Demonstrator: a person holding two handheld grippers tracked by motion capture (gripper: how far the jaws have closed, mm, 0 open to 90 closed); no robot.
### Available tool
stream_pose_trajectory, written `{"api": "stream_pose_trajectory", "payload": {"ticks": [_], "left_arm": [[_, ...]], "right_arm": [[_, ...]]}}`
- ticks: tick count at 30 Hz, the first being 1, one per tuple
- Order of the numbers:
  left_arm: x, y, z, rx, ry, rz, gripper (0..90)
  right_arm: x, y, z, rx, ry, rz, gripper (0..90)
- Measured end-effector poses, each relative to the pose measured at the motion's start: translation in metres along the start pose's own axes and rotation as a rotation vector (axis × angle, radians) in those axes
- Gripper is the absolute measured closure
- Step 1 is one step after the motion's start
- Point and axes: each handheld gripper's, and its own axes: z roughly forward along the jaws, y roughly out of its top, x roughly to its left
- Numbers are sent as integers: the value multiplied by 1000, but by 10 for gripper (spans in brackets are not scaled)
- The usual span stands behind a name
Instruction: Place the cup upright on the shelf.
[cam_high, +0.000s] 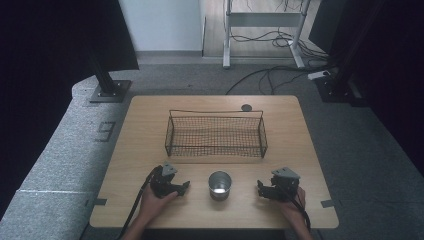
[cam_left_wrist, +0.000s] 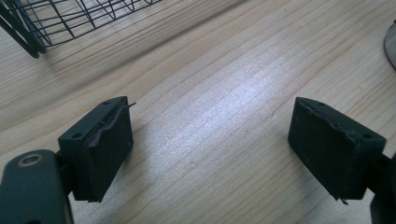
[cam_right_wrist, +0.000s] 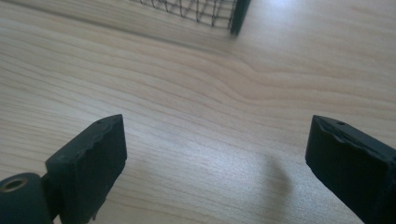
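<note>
Both hand-held grippers, left (cam_high: 184, 188) and right (cam_high: 260, 190), sat spread and empty flanking the cup (cam_high: 219, 184); best approached level, one jaw inside its rim.

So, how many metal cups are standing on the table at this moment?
1. The metal cup stands upright near the front edge of the table, between the left gripper and the right gripper, in front of the wire basket. Nothing seems hidden.

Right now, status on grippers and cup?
Left gripper open, empty. Right gripper open, empty. Metal cup upright between them, untouched. Wire basket behind.
</note>
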Motion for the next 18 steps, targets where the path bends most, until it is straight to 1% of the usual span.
{"api": "stream_pose_trajectory", "payload": {"ticks": [1, 3, 4, 5, 6, 7, 12, 14, 18], "left_arm": [[0, 0, 0, 0, 0, 0, 138], [0, 0, 0, 0, 0, 0, 138], [0, 0, 0, 0, 0, 0, 138], [0, 0, 0, 0, 0, 0, 138], [0, 0, 0, 0, 0, 0, 138], [0, 0, 0, 0, 0, 0, 138], [0, 0, 0, 0, 0, 0, 138], [0, 0, 0, 0, 0, 0, 138], [0, 0, 0, 0, 0, 0, 138]], "right_arm": [[1, 1, -3, -19, 13, -2, 63], [1, 1, -3, -27, 16, -3, 66], [1, 1, -5, -52, 27, -2, 73], [1, 1, -6, -63, 36, 6, 83], [1, 1, -6, -63, 36, 6, 83], [1, 2, -6, -71, 50, 10, 88], [3, 2, -8, -87, 55, 2, 103], [5, 2, -10, -109, 37, -10, 121], [6, 4, -16, -128, 66, -22, 125]]}}
